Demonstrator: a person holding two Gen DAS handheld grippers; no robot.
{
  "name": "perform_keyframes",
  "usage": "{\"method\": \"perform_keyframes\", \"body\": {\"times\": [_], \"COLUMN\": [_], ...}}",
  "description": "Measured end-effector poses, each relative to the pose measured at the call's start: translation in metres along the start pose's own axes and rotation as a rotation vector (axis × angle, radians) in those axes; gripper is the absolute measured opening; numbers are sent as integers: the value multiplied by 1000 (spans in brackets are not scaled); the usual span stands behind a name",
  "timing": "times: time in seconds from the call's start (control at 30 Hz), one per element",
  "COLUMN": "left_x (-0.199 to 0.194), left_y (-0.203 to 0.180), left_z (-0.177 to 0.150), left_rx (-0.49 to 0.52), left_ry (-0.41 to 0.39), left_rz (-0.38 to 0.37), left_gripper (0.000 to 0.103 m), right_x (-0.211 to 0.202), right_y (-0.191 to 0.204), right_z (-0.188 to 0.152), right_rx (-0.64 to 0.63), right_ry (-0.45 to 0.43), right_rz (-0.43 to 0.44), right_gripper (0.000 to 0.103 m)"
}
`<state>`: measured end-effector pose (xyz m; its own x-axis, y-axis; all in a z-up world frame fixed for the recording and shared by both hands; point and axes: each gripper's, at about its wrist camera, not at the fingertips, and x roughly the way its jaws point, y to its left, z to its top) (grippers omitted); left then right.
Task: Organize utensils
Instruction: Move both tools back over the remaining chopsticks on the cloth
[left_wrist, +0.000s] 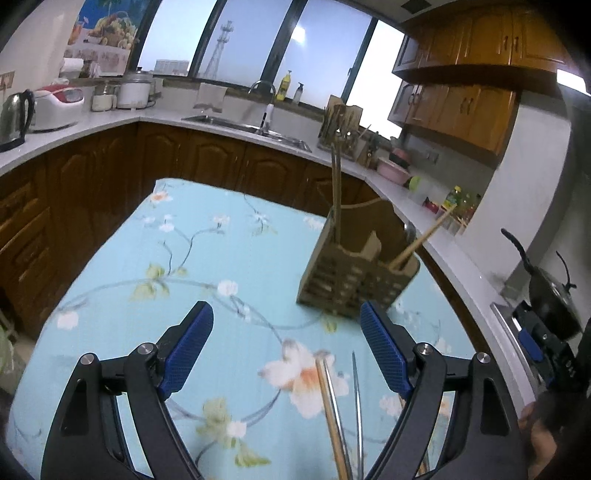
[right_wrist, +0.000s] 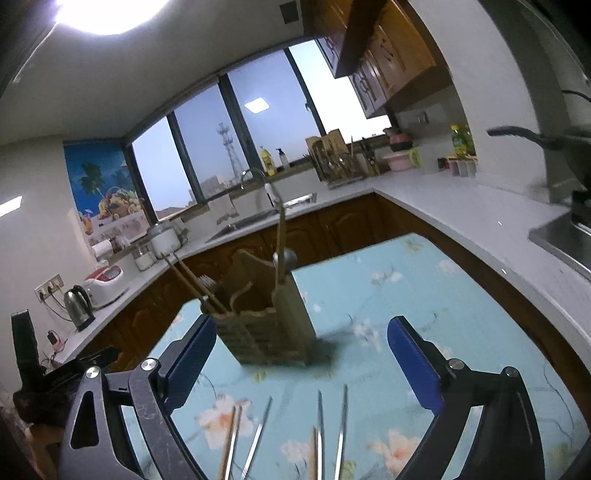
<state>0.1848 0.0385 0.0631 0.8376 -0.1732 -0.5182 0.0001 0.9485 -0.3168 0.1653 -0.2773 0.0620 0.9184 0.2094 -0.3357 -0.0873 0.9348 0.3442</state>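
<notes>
A wooden utensil holder (left_wrist: 356, 273) stands on the blue floral tablecloth (left_wrist: 207, 258). It holds upright wooden chopsticks (left_wrist: 337, 184) and a leaning one (left_wrist: 424, 236). In the right wrist view the holder (right_wrist: 266, 332) also holds a metal spoon (right_wrist: 285, 258). Loose wooden and metal chopsticks (left_wrist: 338, 413) lie on the cloth near me; several show in the right wrist view (right_wrist: 288, 435). My left gripper (left_wrist: 286, 354) is open and empty above the loose chopsticks. My right gripper (right_wrist: 301, 362) is open and empty, just short of the holder.
Kitchen counters wrap the table, with a sink (left_wrist: 251, 125), a kettle (left_wrist: 14, 118), a rice cooker (left_wrist: 55, 105) and a knife rack (left_wrist: 341, 125). A black pan (left_wrist: 550, 299) sits on the stove at right. The right gripper (left_wrist: 543, 347) shows at the left view's edge.
</notes>
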Motion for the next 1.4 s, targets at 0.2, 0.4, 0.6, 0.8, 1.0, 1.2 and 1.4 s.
{"method": "perform_keyframes", "body": {"times": [0.2, 0.4, 0.6, 0.8, 1.0, 1.2, 1.4], "left_x": [-11, -18, -13, -6, 5, 15, 30], "left_y": [7, 10, 8, 1, -1, -5, -8], "left_z": [-25, -45, -63, -76, -83, -84, -80], "left_rx": [-15, -18, -7, 11, 13, 27, 35], "left_ry": [21, 35, 80, 118, 157, 185, 225], "left_rz": [9, 17, 7, -6, -8, -7, -37], "left_gripper": [84, 84, 84, 84, 84, 84, 77], "right_x": [-19, -33, -37, -30, -23, -13, 7], "right_y": [-10, -9, -8, -7, -5, -3, -1], "right_z": [-22, -40, -58, -67, -72, -74, -75], "right_rx": [-10, -46, -69, -77, -83, -90, -82], "right_ry": [27, 39, 68, 113, 139, 167, 232], "right_rz": [-31, -51, -56, -55, -48, -30, -15], "right_gripper": [95, 95, 95, 95, 95, 93, 73]}}
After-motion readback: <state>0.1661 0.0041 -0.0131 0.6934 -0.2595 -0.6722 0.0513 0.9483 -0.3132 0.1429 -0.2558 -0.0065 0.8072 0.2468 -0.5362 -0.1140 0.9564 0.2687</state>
